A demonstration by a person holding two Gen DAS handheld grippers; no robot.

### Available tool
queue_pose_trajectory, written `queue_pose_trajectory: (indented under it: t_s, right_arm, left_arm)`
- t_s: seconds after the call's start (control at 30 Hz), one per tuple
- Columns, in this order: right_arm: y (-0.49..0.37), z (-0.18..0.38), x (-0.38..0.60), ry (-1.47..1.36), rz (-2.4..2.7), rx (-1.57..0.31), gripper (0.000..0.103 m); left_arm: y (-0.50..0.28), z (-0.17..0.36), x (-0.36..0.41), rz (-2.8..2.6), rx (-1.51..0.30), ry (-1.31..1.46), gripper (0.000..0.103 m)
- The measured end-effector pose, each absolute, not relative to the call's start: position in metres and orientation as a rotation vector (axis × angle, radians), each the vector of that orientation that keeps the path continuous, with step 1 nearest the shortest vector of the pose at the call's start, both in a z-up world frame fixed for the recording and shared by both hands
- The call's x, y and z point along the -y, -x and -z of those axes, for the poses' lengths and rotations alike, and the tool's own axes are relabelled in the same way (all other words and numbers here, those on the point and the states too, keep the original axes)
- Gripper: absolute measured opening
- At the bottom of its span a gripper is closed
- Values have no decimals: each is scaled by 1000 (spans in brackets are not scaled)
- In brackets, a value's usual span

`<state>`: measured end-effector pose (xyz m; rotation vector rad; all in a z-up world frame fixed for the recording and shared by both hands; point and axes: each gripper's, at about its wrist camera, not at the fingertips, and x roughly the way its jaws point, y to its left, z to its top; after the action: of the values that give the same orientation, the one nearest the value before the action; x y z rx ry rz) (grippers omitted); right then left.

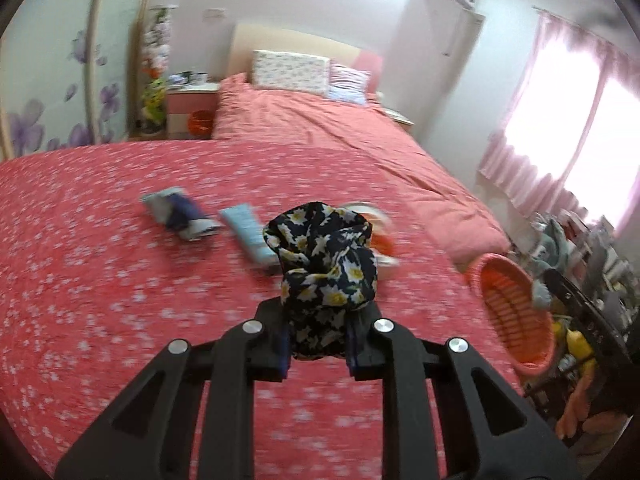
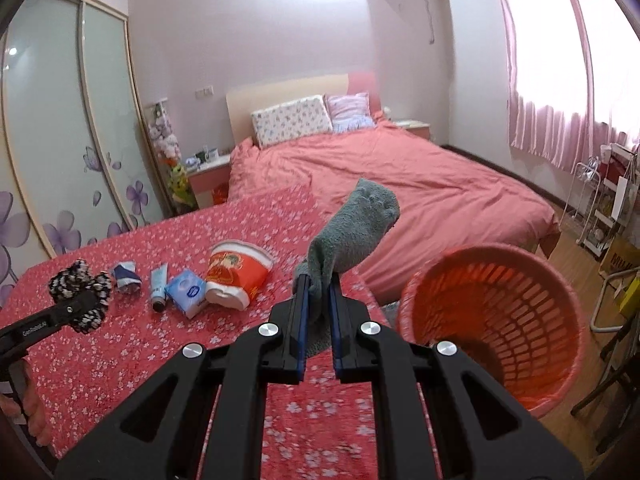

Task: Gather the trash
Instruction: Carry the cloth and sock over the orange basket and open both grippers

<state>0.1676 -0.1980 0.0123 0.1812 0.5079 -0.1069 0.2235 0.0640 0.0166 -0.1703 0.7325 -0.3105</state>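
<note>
My left gripper (image 1: 318, 312) is shut on a dark floral scrunchie (image 1: 324, 256) and holds it above the red flowered table cover (image 1: 100, 280). It also shows in the right wrist view (image 2: 80, 296) at far left. My right gripper (image 2: 318, 292) is shut on a grey fuzzy sock (image 2: 352, 236), held up just left of the orange basket (image 2: 492, 320). The basket shows in the left wrist view (image 1: 512, 312) at right. On the table lie a red instant-noodle cup (image 2: 238, 276) on its side, a blue tissue pack (image 2: 186, 292), a tube (image 2: 159, 282) and a crumpled wrapper (image 2: 126, 276).
A bed with a pink duvet (image 2: 400, 188) stands behind the table. A wardrobe with flower decals (image 2: 60, 140) is at left. A nightstand (image 2: 206, 174) is beside the bed. A cart and shelves (image 2: 608, 200) stand by the pink curtains at right.
</note>
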Motion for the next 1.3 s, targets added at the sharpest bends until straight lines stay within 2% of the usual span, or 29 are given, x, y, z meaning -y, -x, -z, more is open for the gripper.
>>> queue_pose_trajectory:
  t_s: [0.53, 1.0, 1.3]
  right_arm:
    - [-128, -20, 284, -227, 263, -392, 10]
    - [-125, 6, 331, -289, 335, -394, 10]
    - [-129, 22, 354, -349, 355, -419, 10]
  left_arm:
    - [-215, -32, 98, 619, -722, 72, 20]
    - [-224, -2, 206, 790, -781, 15, 21]
    - [-239, 26, 247, 829, -841, -6, 21]
